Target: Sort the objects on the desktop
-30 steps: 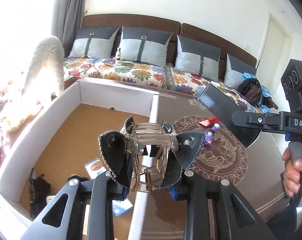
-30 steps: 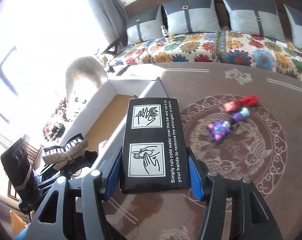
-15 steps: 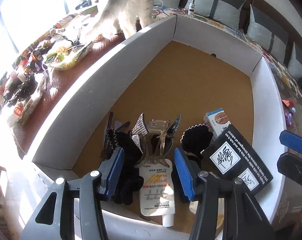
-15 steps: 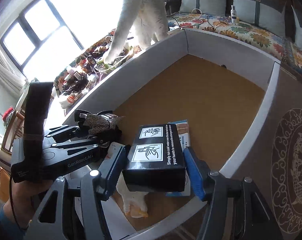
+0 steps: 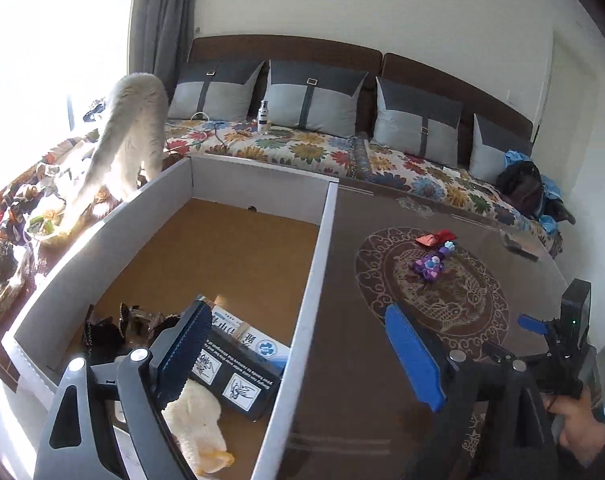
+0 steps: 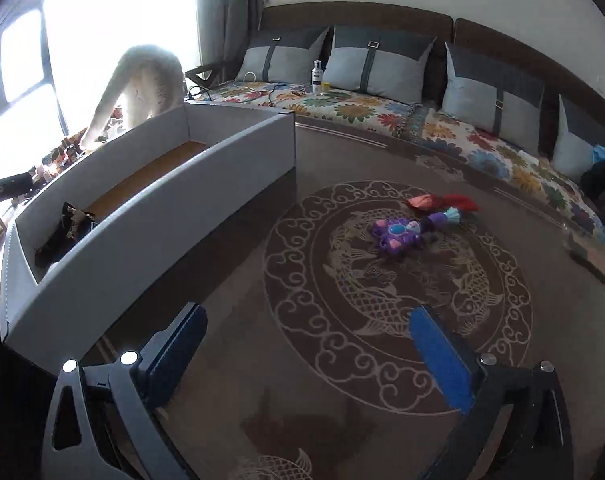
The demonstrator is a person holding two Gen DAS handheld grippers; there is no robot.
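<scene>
Both claws opening, empty; box (image 5: 308, 276) w/ black pack (image 5: 238, 380), hair clips (image 5: 114, 328).

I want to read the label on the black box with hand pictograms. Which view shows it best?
The left wrist view: the black box lies in the white bin, its printed top facing up. In the right wrist view the bin's wall hides it.

Home living room: floral-covered sofa (image 5: 342, 152) with grey cushions (image 5: 310, 98) ahead, curtained window (image 6: 82, 40) far left, white cat (image 5: 130, 128).
</scene>
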